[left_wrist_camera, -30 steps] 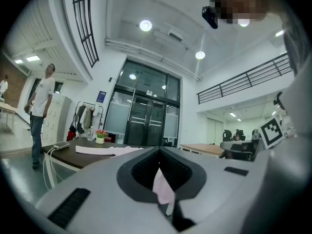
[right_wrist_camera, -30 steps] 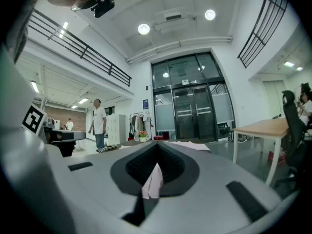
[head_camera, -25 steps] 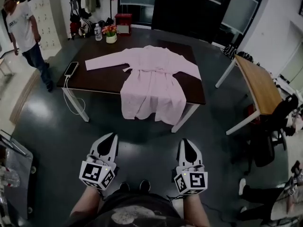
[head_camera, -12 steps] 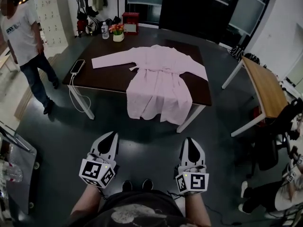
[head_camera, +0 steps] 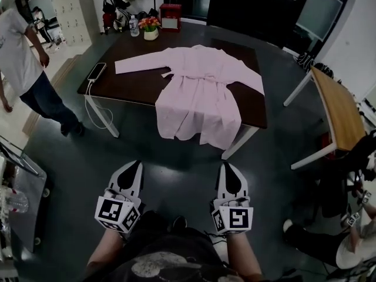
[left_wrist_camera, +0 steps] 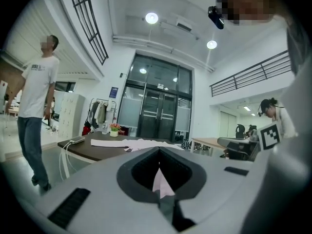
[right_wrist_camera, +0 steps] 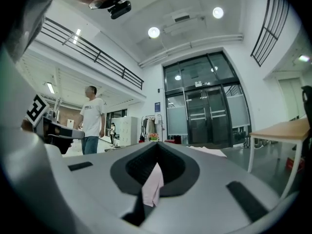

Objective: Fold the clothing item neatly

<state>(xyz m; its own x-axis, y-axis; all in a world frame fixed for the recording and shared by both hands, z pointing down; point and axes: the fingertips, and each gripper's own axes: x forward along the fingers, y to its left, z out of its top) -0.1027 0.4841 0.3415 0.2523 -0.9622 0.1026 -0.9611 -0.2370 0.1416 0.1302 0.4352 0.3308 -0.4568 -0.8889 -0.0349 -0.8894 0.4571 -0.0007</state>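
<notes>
Two claws, both clenched tip to tip and gripping nothing: the left claw [head_camera: 134, 165] and the right claw [head_camera: 227, 167] are held side by side over the floor, apart from each other, touching nothing; through the notch behind each pair of jaws a sliver of pink shows, which is cloth far ahead and not in the grip; one robe [head_camera: 200, 93], pink, lies well ahead of both claws, spread flat on a dark counter [head_camera: 132, 87], one sleeve stretched out toward the left claw's side, the other toward the right, its hem hanging over the edge nearest the claws; on that counter, ahead and left of the left claw, one phone [head_camera: 96, 71] with a white cable dropping off the edge; at the far end, one bottle [head_camera: 134, 26], one pot of flowers [head_camera: 150, 28] and one red box [head_camera: 171, 16] in a row, all beyond the robe; a second counter [head_camera: 335, 107], wooden, stands ahead and to the right of the right claw, well apart from it; one person [head_camera: 23, 69] in a white shirt stands ahead and far left of the left claw
</notes>
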